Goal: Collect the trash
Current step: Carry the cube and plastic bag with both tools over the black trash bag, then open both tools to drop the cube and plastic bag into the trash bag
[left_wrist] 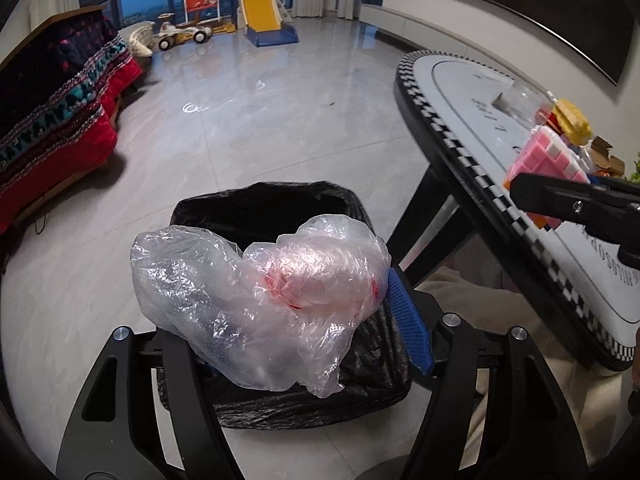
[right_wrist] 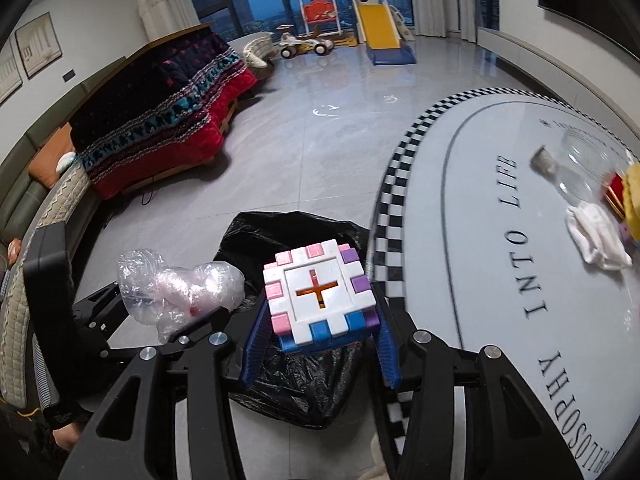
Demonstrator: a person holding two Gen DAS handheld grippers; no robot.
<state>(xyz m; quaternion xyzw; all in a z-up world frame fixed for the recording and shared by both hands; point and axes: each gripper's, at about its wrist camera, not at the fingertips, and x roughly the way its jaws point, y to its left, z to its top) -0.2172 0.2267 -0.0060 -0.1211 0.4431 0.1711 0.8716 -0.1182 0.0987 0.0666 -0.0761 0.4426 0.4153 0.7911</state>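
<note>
Left gripper carries a crumpled plastic bag between its fingers above the black-lined bin, not yet dropped. Right gripper clamps a toy block cube over the same bin. Beyond the right fingers, a white cloth and clear bottle remain on the table.

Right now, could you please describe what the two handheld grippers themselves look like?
Both match: the left gripper and the right gripper have black angular linkage arms joined by silver round pivot bolts, and blue ribbed finger pads. No cables or markings show.
</note>
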